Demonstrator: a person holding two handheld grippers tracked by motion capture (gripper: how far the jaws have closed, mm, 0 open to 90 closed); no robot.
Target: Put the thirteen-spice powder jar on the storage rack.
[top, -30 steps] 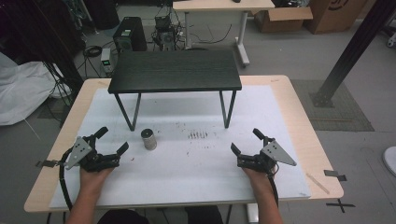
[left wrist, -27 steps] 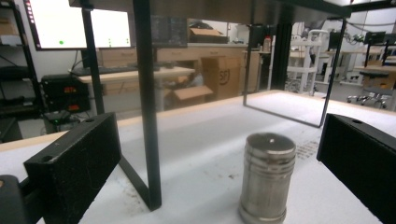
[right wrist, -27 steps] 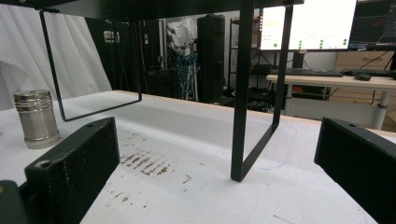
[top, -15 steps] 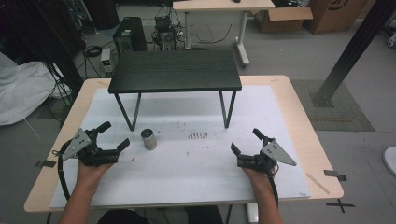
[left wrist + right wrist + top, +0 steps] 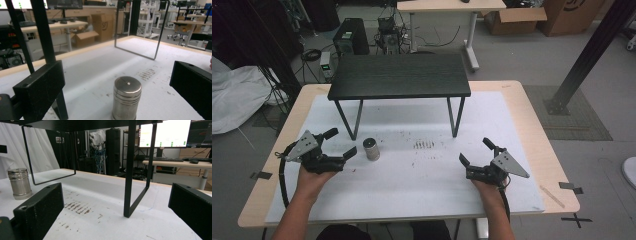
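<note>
Canister [image 5: 371,149] upright near table's [image 5: 522,125] left edge, just ahead of your left gripper [image 5: 341,144], jaws spread, nothing held. Right gripper [image 5: 476,151] also spread, empty, near right edge.

no text clear enough to read anywhere

A steel canister [image 5: 126,98] with a ribbed band below its flat lid is seen standing upright on the white bench [image 5: 100,67], low in the left gripper view. It is framed by the two black jaws of the left claw [image 5: 120,87], which are spread wide, one on either side, neither touching it. Brown specks are scattered on the surface just beyond the canister. Farther off, a thin black leg frame [image 5: 140,30] is planted on the bench.
</note>
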